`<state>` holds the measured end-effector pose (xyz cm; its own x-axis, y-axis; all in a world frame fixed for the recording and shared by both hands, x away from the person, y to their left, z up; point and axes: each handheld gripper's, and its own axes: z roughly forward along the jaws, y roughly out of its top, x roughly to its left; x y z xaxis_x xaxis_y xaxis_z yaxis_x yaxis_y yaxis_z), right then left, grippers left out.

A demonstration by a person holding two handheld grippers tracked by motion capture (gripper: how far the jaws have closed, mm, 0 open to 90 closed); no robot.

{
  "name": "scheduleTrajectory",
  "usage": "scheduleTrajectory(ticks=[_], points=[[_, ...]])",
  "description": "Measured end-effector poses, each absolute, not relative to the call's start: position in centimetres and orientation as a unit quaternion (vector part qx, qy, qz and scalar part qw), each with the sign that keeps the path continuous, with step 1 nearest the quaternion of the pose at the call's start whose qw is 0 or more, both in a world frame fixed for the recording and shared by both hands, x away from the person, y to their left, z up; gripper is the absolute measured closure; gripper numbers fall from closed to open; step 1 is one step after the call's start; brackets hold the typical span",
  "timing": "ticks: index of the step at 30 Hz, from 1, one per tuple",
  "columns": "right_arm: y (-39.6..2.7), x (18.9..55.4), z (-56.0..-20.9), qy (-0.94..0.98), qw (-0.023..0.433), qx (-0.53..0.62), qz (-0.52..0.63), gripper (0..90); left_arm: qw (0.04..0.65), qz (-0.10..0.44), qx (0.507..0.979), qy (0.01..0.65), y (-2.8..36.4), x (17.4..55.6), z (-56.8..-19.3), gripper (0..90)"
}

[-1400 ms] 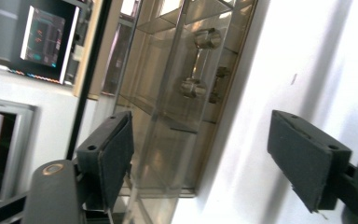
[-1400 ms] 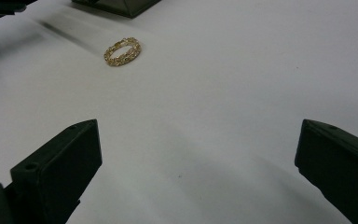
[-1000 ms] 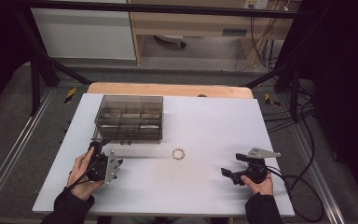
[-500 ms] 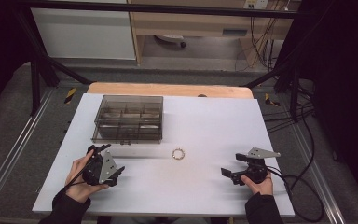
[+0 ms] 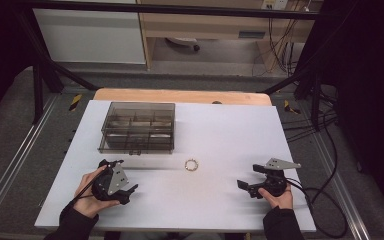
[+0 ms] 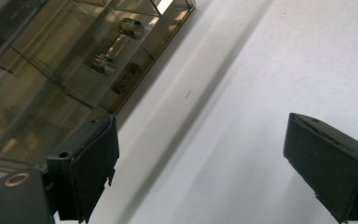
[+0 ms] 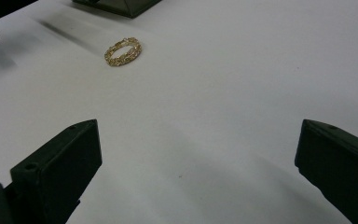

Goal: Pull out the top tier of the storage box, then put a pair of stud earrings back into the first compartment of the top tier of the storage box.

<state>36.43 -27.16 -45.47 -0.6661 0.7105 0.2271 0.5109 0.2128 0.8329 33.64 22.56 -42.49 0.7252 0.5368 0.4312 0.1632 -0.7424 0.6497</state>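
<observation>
While the person's left hand (image 5: 87, 196) rests on the white table (image 5: 220, 125), it holds the left hand-held gripper (image 5: 125, 189) below and a little left of the clear plastic box (image 5: 137, 127), near the box's front edge but apart from it. In the left gripper view the two black jaws stand spread wide, with bare table between them and nothing held; the box fills the upper left there, its dividers showing through the lid, with small metal pieces inside that are too blurred to name.

To the right of the box, just past its front right corner, a small gold ring (image 5: 191, 164) lies flat on the table. It touches nothing and sits between the two grippers, somewhat nearer the box than either hand. In the right gripper view the ring (image 7: 122, 52) shows as a textured gold band lying well ahead of the jaws and to their left.

Further right of the box, well apart from it, the right hand (image 5: 279, 197) holds the right hand-held gripper (image 5: 243, 186) low on the table, pointing toward the ring. Its jaws are also spread wide and empty, only white table lying between them.
</observation>
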Motion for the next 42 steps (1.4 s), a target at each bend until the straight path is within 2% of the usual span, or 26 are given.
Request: scheduleTrajectory(ticks=[15,42], points=[[-27.1,36.4,-45.5,0.773,0.102,0.396,0.485,0.9,0.332,0.235,0.883,0.233,21.1,33.7,-43.5,10.7],[-27.1,36.4,-45.5,0.772,0.103,0.397,0.485,0.9,0.385,0.149,0.870,0.269,18.5,33.9,-43.2,11.2]])
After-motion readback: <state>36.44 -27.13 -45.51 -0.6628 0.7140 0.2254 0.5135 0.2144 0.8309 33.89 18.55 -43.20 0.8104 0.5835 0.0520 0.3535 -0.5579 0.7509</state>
